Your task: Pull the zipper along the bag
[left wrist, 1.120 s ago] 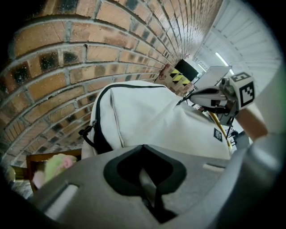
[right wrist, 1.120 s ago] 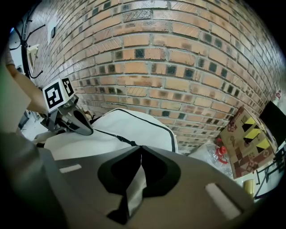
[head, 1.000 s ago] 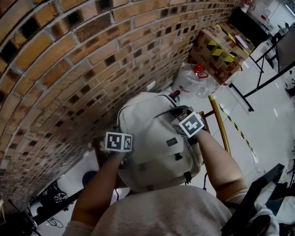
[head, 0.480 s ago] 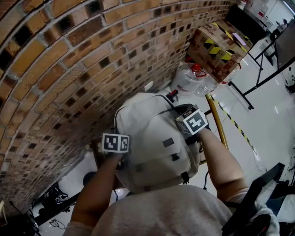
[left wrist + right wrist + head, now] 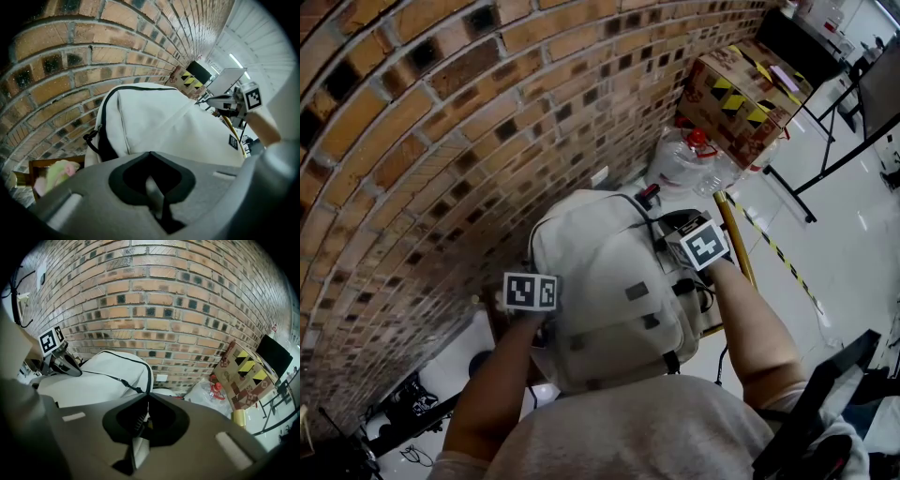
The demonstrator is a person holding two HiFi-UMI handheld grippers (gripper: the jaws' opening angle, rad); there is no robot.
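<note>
Right tool (image 5: pixel 143 422) slid rightward pinching zipper (image 5: pixel 149 377), left tool (image 5: pixel 154 193) gripping bag (image 5: pixel 609 281), top toward wall (image 5: pixel 441 141)

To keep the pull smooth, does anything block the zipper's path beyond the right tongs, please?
Nothing visible does: the right tongs grip the black zipper of the pale grey fabric backpack; the track beyond is out of sight.

Beige shirt (image 5: pixel 628 427); grey left gripper (image 5: pixel 154 197), right gripper (image 5: pixel 140 427) (marker cubes (image 5: pixel 531 292)).
</note>
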